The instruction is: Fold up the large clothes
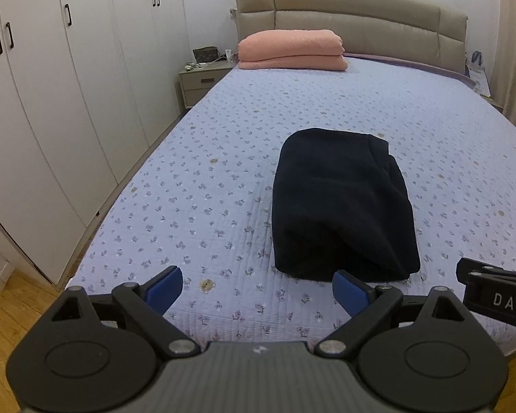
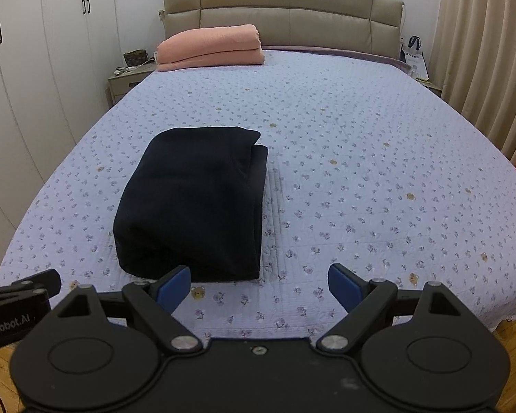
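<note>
Dark navy fabric, a large garment (image 1: 344, 206), lies folded into a thick rectangular bundle on the bed (image 1: 223, 158), just ahead of both sets of jaws. From our left gripper (image 1: 258, 287) it sits ahead and a little to the right, its near edge close to the right-hand blue pad; from our right gripper (image 2: 259, 284) it sits ahead and to the left, its near edge by the left-hand pad. Both pairs of jaws are spread wide and hold nothing, and neither touches the cloth.

We judge the folding essentially done: layered edges stack along the bundle's right side, and the near end is rounded like a closed fold. We hold both grippers back at the foot of the bed, side by side, probably so as not to drag the bundle open. A pink folded blanket (image 1: 290, 50) rests far ahead by the headboard (image 1: 378, 17), well apart from the garment.
</note>
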A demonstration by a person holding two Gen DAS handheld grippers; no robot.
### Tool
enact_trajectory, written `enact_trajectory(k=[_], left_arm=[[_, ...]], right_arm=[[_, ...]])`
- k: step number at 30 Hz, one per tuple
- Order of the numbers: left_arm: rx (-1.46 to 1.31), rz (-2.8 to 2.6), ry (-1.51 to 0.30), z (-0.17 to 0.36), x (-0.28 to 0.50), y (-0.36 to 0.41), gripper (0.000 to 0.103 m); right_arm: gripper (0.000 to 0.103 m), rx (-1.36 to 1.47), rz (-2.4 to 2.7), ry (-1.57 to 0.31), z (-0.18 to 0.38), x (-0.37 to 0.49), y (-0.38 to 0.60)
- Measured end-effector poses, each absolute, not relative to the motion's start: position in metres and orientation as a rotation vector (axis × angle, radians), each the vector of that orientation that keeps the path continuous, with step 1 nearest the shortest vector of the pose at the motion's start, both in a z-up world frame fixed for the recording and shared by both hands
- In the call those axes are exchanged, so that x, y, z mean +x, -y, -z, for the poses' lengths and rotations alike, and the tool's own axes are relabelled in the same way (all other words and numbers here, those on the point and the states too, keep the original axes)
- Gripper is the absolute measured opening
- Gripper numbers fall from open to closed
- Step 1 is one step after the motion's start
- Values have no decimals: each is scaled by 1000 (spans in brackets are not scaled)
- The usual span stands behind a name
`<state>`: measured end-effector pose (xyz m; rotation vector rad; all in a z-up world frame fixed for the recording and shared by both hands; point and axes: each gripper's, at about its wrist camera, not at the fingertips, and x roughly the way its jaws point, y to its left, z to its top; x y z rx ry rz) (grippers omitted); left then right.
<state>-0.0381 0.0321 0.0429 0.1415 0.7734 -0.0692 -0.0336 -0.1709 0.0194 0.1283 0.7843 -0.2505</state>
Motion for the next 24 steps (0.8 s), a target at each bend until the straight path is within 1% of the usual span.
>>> enact_trajectory(k=[24], left_arm=[[130, 96, -737, -57, -48, -30, 96]], right_arm=[[102, 142, 236, -766, -29, -41, 171]])
